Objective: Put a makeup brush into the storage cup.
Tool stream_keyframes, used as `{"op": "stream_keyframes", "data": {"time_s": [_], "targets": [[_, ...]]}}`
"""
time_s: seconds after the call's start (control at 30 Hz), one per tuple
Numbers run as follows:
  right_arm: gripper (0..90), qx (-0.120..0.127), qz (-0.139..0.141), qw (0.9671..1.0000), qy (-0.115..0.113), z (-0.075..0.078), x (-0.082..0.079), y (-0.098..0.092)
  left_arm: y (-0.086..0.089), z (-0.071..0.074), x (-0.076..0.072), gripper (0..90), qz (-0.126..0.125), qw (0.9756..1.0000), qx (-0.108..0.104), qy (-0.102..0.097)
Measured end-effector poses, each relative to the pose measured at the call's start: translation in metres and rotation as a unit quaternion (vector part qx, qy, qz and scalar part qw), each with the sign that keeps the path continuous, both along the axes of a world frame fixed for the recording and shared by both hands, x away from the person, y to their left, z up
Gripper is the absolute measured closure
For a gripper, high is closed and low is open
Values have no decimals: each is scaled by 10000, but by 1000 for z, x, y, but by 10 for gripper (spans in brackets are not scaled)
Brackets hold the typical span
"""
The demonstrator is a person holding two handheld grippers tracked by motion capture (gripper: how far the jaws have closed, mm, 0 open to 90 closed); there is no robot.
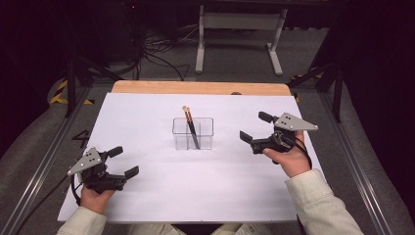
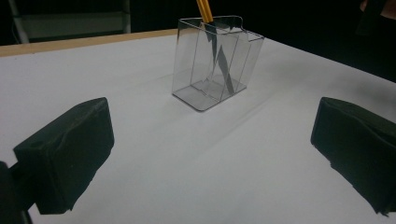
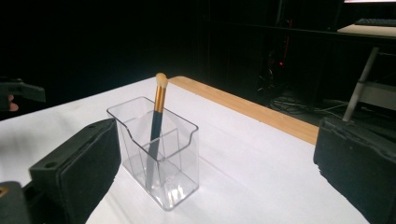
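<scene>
A: From the left, where does everything stand?

B: The left gripper (image 1: 120, 162) hovers near the counter's (image 1: 147, 196) front edge, jaws wide apart, empty. Mid-counter stands the clear holder (image 1: 193, 133) with two makeup brushes (image 1: 191, 126) leaning inside. The right gripper (image 1: 255, 128) waits beside it, jaws likewise spread, holding nothing.

A: How would a brush handle?

B: Probably light, stiff, with a slick thin handle. I'd pinch the gold ferrule (image 3: 160, 98) above the rim; the holder looks light enough to tip.
</scene>
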State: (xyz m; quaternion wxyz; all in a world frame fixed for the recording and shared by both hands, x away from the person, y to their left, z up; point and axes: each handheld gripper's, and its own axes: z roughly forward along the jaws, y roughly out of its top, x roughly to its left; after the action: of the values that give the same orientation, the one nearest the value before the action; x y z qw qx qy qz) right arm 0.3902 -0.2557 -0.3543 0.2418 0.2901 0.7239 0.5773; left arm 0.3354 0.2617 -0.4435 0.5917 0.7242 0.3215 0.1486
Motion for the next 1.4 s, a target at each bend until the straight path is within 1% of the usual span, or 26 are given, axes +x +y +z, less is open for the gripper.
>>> {"op": "stream_keyframes", "data": {"time_s": [0.07, 0.3, 0.33, 0.63, 0.73, 0.8, 0.87, 1.03, 1.07, 1.17, 1.33, 1.4], "targets": [[13, -3, -39, 10000, 33, 0, -2, -4, 0, 0, 0, 1, -3, 10000, 2, 0], [11, 37, -172, 9998, 33, -2, -11, -20, 0, 0, 0, 1, -9, 10000, -8, -15], [11, 66, -192, 9998, 35, -2, -12, -23, 0, 0, 0, 1, -13, 10000, -9, -18], [11, 67, -354, 9993, 99, -8, -20, -45, -1, 1, -1, 1, -35, 10000, -13, -27], [11, 22, -365, 9992, 154, -13, -23, -50, -1, 1, -1, 1, -31, 10000, 1, -34], [11, 35, -387, 9991, 164, -17, -24, -53, -1, 1, -1, 1, -35, 10000, -2, -32], [11, 112, -419, 9989, 190, -20, -26, -56, -1, 1, -1, 1, -35, 10000, -3, -31], [11, 177, -448, 9986, 207, -26, -29, -61, -2, 1, -1, 1, -44, 10000, -14, -44], [11, 183, -475, 9986, 173, -30, -31, -64, -2, 1, -1, 2, -44, 10000, -16, -45], [11, 214, -497, 9983, 218, -34, -34, -67, -2, 1, -1, 1, -61, 10000, -25, -56], [11, 192, -557, 9978, 295, -48, -38, -71, -2, 2, -2, 1, -83, 9999, -39, -70], [11, 174, -594, 9977, 276, -52, -39, -73, -2, 2, -2, 1, -89, 9999, -36, -77]]}}
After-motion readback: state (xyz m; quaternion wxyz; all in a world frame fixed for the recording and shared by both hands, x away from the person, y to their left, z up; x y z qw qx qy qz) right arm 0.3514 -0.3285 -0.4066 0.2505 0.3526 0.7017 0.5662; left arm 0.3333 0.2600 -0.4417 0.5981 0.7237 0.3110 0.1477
